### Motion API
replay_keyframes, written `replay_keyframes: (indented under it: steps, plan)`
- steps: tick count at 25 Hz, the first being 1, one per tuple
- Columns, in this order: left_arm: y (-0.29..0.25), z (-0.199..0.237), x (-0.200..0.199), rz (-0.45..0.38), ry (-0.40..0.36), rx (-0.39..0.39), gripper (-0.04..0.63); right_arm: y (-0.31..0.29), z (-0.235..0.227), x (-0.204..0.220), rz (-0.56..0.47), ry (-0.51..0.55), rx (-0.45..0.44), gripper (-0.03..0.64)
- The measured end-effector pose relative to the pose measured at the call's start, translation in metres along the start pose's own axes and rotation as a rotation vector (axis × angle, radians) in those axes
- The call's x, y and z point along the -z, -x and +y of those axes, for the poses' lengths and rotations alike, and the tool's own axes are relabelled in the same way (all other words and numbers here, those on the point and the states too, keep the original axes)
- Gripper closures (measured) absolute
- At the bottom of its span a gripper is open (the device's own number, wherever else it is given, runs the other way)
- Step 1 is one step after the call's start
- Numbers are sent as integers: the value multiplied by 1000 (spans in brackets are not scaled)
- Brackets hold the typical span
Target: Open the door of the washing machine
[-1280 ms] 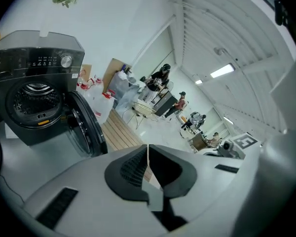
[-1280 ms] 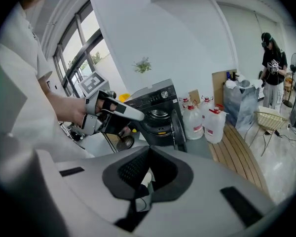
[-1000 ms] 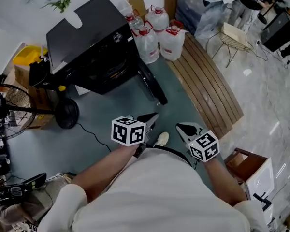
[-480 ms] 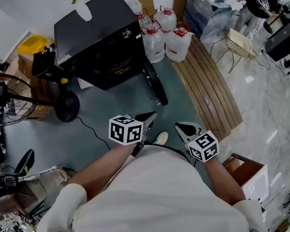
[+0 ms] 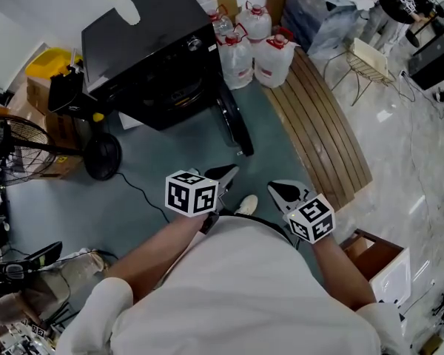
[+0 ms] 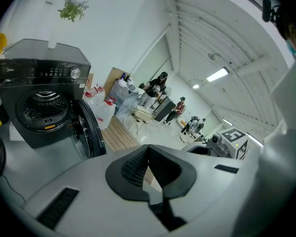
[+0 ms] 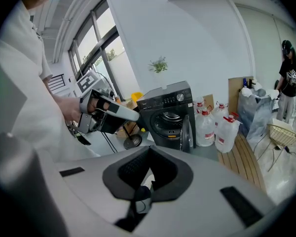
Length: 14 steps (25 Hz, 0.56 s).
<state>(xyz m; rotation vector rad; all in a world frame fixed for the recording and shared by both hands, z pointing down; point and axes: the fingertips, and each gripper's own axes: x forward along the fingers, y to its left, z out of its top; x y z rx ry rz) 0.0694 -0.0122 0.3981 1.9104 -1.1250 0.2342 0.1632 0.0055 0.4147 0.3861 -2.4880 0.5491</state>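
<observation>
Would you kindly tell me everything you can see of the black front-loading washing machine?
The black front-loading washing machine is a boxy, glossy dark cabinet standing upright on the grey-green floor. Its front carries a control strip with a silver round knob; below, the round opening shows the metal drum. The round dark door already stands swung wide open, hinged on the side toward the clear water jugs. A white piece lies on its lid.
</observation>
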Motion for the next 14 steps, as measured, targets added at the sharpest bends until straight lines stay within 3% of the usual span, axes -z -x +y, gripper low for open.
replay_keyframes:
  steps: [14]
  plan:
    - [1,4,5,-2,18,-16,578,0,0,3,14,9,-8,609]
